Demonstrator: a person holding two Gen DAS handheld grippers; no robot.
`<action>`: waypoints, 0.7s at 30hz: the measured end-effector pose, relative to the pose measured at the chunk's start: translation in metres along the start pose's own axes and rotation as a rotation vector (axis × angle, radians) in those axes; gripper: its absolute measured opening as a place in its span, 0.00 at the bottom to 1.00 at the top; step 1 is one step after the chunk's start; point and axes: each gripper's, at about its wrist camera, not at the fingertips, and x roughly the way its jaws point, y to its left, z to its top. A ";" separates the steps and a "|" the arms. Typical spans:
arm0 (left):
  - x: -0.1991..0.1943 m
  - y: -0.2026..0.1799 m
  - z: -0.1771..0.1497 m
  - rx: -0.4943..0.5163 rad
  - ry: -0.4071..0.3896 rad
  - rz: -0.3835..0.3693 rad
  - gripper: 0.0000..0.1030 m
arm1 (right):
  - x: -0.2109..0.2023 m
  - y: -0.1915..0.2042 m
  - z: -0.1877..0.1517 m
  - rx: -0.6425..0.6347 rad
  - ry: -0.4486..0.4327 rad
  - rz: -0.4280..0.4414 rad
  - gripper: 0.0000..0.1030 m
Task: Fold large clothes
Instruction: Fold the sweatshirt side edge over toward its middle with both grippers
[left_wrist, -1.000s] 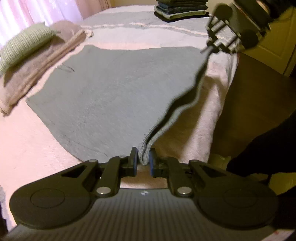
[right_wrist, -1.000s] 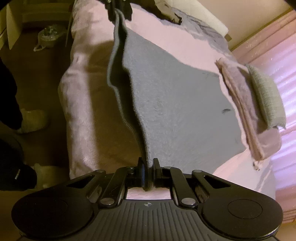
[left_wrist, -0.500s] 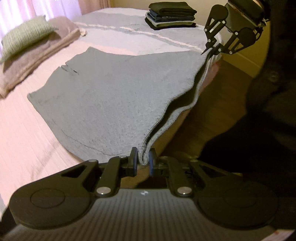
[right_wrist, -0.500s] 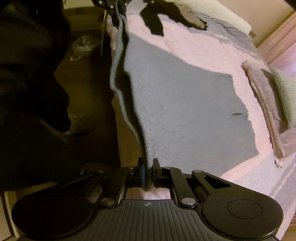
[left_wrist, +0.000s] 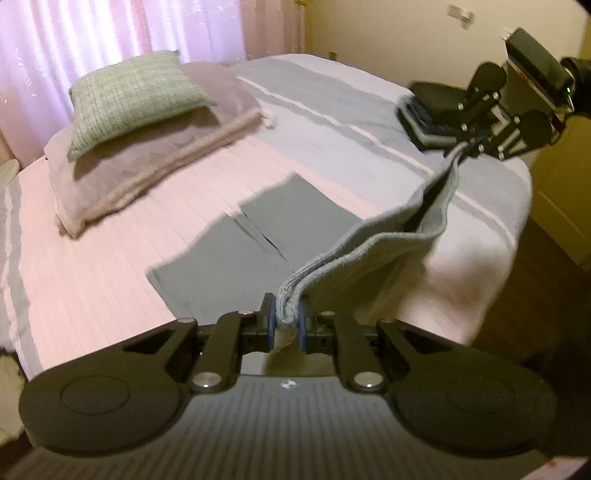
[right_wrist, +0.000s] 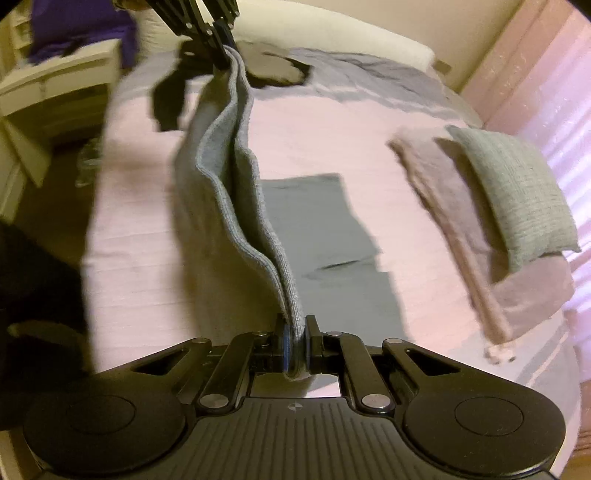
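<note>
The grey garment (left_wrist: 376, 240) is a thick, fuzzy knit, doubled so that several layered edges run together along its raised side. That edge hangs taut in the air above the bed, while the far part (darker, with a short slit) (right_wrist: 332, 236) lies flat on the pink cover.

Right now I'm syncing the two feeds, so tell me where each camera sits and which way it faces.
Left wrist: on the left gripper, looking down across the bed towards the curtains; the right gripper shows.
Right wrist: on the right gripper, facing along the bed's edge; the left gripper and a dark sleeve show.
Shared: grey garment, green cushion.
</note>
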 end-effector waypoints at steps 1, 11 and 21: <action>0.011 0.018 0.015 -0.008 0.001 -0.004 0.09 | 0.010 -0.019 0.005 0.020 0.010 0.001 0.04; 0.180 0.163 0.062 -0.155 0.116 -0.121 0.09 | 0.156 -0.134 0.007 0.199 0.147 0.061 0.04; 0.292 0.226 0.061 -0.249 0.231 -0.157 0.09 | 0.253 -0.233 -0.008 0.351 0.190 0.205 0.04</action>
